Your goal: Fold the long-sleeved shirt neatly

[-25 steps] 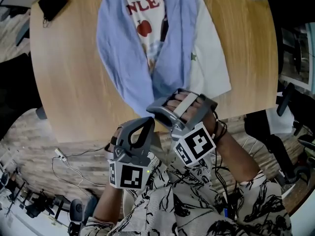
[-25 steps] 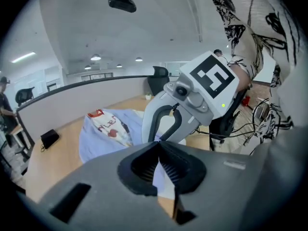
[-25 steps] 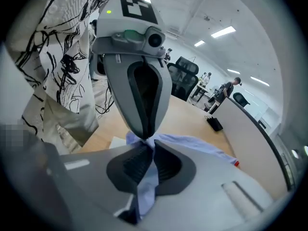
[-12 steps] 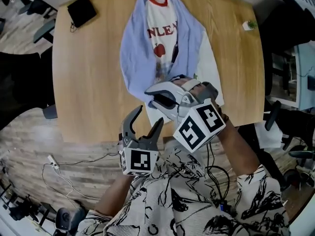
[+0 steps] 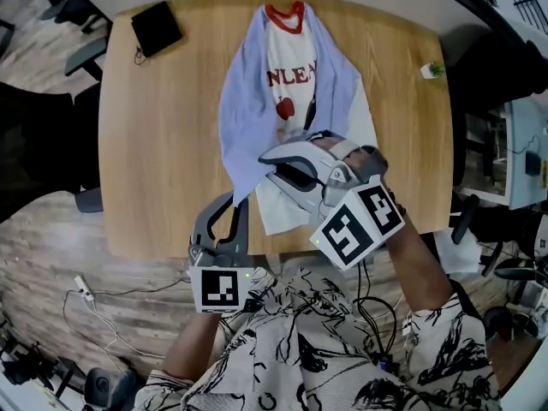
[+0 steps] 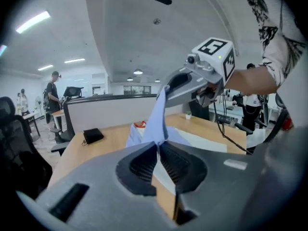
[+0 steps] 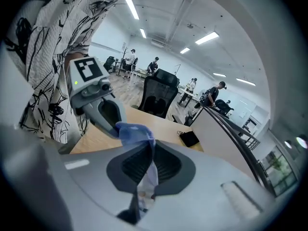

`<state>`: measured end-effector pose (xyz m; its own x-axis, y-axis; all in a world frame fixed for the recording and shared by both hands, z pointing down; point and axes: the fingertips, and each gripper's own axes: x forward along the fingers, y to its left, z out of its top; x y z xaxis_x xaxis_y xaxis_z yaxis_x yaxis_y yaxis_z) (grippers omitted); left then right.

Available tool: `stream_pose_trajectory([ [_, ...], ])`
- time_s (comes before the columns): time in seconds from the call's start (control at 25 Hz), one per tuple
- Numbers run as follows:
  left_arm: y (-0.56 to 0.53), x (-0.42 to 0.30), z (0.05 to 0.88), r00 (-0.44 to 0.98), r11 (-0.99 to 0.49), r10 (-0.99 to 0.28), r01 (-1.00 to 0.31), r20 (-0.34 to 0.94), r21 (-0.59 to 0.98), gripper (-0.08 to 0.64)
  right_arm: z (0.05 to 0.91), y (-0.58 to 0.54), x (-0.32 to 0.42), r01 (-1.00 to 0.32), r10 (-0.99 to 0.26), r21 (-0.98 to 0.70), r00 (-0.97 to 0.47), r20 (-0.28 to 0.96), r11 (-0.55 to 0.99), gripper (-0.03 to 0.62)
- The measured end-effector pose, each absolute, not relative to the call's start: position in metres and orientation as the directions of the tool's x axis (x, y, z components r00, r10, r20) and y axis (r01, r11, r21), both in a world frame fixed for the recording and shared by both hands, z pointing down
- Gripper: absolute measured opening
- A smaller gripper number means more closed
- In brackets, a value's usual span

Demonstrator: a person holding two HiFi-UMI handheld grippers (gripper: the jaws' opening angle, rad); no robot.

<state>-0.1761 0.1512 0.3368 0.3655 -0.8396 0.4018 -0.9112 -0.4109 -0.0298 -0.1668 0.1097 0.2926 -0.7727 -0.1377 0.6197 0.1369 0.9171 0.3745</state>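
Note:
The long-sleeved shirt (image 5: 287, 67) lies on the wooden table (image 5: 154, 161). It has a white printed body, a red collar and blue sleeves, which are folded in over the front. My right gripper (image 5: 265, 159) is shut on the blue sleeve (image 5: 244, 135) and holds it above the shirt's lower part. My left gripper (image 5: 238, 202) has just been closing and is now shut on the same sleeve's end near the table's front edge. The left gripper view shows blue cloth pinched between those jaws (image 6: 159, 146). Blue cloth also hangs through the right gripper (image 7: 147, 146).
A black pouch (image 5: 156, 28) lies at the table's far left corner. A small white pot with a plant (image 5: 431, 70) stands at the far right. Office chairs and desks surround the table, and cables (image 5: 86, 291) lie on the floor at the left.
My left gripper opened half a second ago, moved up to the sleeve's end and shut on it. The right gripper rose a little, still gripping the blue sleeve.

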Motion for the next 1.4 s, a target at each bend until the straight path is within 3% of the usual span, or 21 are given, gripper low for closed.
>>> stream_pose_trajectory([
  [0.28,0.097,-0.18,0.239,0.55,-0.553,-0.775,-0.828,0.309,0.088,0.025,0.225,0.033,-0.177,0.027,-0.217,0.425,-0.831,0.513,0.905,0.014],
  [0.44,0.046,-0.152,0.19,0.56,-0.564,-0.791,-0.823,0.247,0.059,0.025,0.164,-0.023,-0.178,0.034,-0.174,0.458,-0.897,0.406,0.888,0.014],
  [0.68,-0.024,-0.104,0.159,0.505,-0.519,-0.839,-0.855,0.204,-0.019,0.026,0.124,-0.092,-0.143,0.064,-0.156,0.491,-0.906,0.394,0.869,0.014],
  [1.0,-0.09,-0.009,0.204,0.484,-0.488,-0.843,-0.872,0.235,0.043,0.026,0.169,-0.159,-0.048,0.039,-0.191,0.454,-0.873,0.449,0.89,0.014],
  [1.4,-0.148,0.05,0.295,0.528,-0.497,-0.794,-0.849,0.303,0.177,0.026,0.274,-0.222,0.021,-0.052,-0.295,0.407,-0.772,0.562,0.912,0.014],
])
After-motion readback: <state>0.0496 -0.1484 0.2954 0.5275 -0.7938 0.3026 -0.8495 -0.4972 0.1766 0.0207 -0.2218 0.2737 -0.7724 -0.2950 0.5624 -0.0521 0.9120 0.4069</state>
